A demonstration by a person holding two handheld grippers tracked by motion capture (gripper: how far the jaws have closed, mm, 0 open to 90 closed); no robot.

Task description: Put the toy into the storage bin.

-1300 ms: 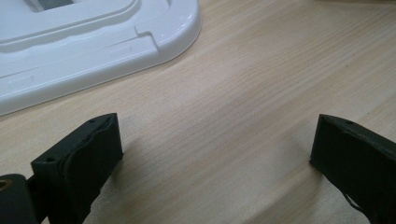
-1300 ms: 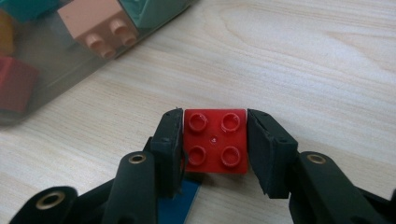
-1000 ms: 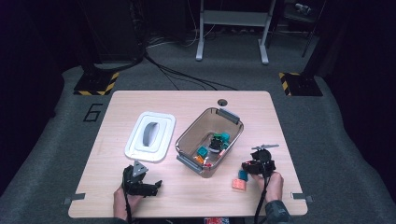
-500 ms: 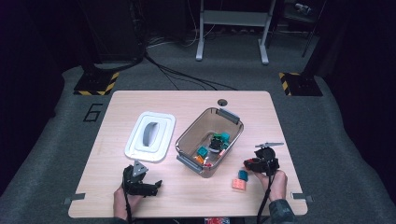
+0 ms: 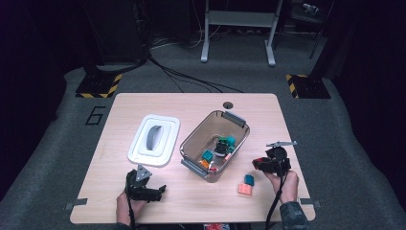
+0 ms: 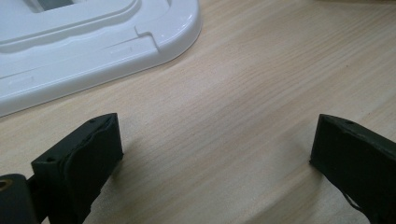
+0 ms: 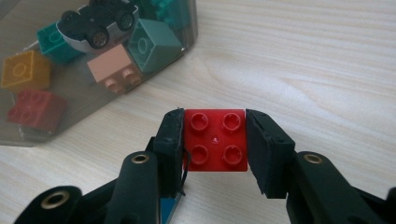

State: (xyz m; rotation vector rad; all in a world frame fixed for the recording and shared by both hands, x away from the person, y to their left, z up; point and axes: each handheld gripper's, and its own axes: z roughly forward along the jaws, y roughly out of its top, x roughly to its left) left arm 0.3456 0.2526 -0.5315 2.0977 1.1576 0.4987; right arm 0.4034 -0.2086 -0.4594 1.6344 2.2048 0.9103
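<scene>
Right gripper view — right claw (image 7: 214,140) pinching studded red brick (image 7: 215,140); left claw (image 6: 215,154) spread.

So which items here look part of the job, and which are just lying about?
Likely in the job:
right gripper, shut on a red brick
clear bin of bricks
teal brick and pink brick on the table

Lying about, apparently:
white lid
left gripper, open over bare table

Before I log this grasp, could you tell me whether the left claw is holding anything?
No, the left claw stands wide open over bare table, with nothing between its jaws.
</scene>
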